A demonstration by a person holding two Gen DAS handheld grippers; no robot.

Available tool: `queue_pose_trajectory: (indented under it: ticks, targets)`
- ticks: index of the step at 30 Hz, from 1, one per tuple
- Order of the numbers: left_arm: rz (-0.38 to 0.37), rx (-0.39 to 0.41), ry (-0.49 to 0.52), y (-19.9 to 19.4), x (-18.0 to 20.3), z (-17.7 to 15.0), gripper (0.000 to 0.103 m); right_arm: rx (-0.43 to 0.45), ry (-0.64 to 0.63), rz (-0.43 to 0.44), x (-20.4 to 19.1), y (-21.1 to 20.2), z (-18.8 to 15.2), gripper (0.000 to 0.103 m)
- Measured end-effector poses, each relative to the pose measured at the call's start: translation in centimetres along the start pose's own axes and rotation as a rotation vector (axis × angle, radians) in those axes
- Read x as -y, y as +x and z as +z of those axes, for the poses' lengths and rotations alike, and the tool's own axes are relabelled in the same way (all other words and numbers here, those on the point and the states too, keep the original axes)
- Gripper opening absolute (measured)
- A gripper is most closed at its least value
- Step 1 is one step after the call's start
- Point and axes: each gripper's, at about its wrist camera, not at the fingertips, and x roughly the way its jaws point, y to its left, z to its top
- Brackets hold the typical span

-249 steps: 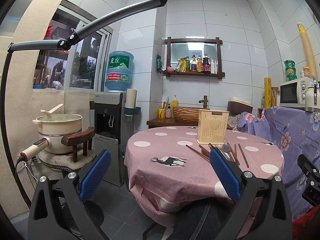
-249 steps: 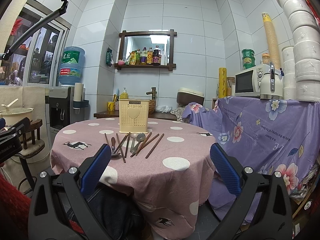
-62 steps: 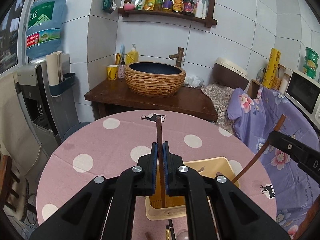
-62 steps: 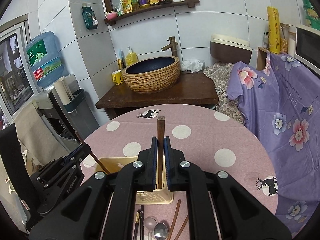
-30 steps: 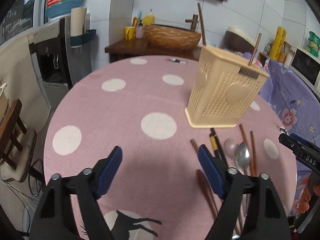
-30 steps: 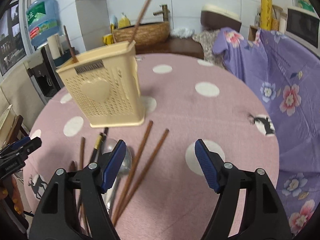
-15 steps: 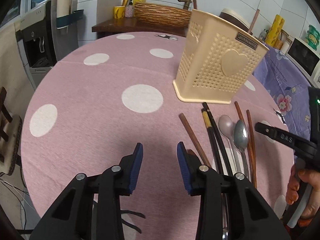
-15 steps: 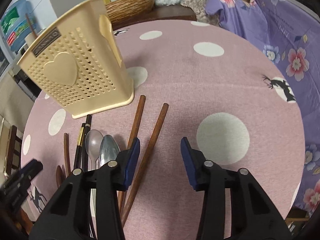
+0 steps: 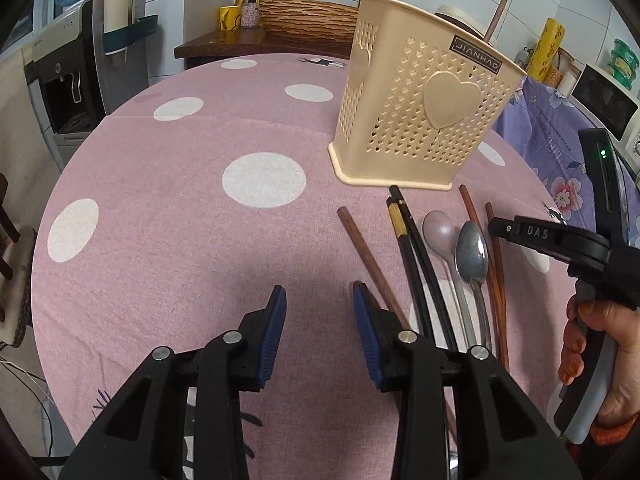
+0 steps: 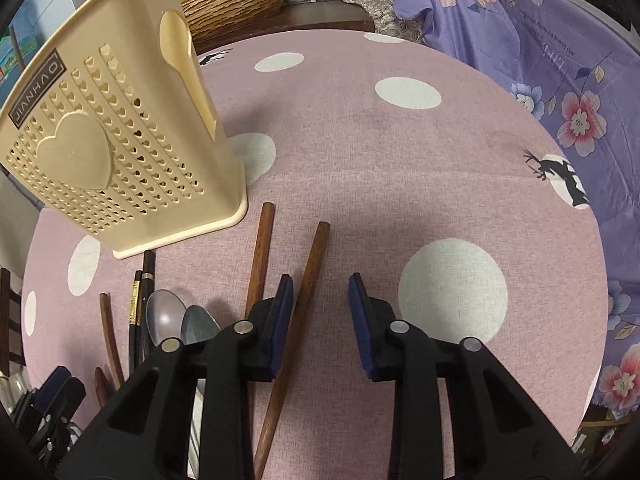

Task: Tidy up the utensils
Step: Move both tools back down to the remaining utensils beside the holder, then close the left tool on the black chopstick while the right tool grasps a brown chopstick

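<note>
My left gripper [image 9: 319, 300] sits at the bottom centre of the left wrist view, its blue-padded jaws spread apart and empty over the pink polka-dot tablecloth [image 9: 168, 184]. A single brown wooden chopstick [image 9: 366, 256] lies just right of it, running from mid-frame down past the right pad. Further right in that view lie a pair of black chopsticks with a gold band [image 9: 416, 264], a pale spoon [image 9: 439, 229] and a darker metal spoon [image 9: 472, 250] side by side, then two reddish-brown wooden chopsticks [image 9: 494, 264] partly under my right gripper [image 9: 520, 232], which comes in from the right edge of the frame. The cream perforated plastic utensil holder with a raised heart [image 9: 420, 104] stands upright in the upper right centre of that view, a brown stick tip [image 9: 495, 20] poking above its rim. In the right wrist view my right gripper [image 10: 320, 300] is at bottom centre, jaws spread and holding nothing; one of the two reddish-brown chopsticks [image 10: 308, 276] lies between the pads, close to the left one, and the other [image 10: 259, 256] lies outside it on the left. The holder [image 10: 108, 148] fills the upper left of that frame, with the spoons [image 10: 176, 320] at lower left.
</note>
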Motion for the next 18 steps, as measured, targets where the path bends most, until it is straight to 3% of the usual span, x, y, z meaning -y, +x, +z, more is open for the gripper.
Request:
queue_pose_trajectory:
  ticks: [7, 12, 18]
  targets:
    - [0.016, 0.010, 0.108, 0.8, 3.1, 2.0, 0.036, -0.002, -0.031, -0.045, -0.6, 0.4, 0.4, 0.012]
    - [0.017, -0.058, 0.166, 3.0, 4.7, 2.7, 0.029, -0.014, -0.028, -0.025, -0.4, 0.4, 0.7, 0.011]
    - [-0.001, -0.083, 0.196, 3.6, 5.7, 2.6, 0.026, -0.012, -0.023, -0.013, -0.2, 0.5, 0.9, 0.011]
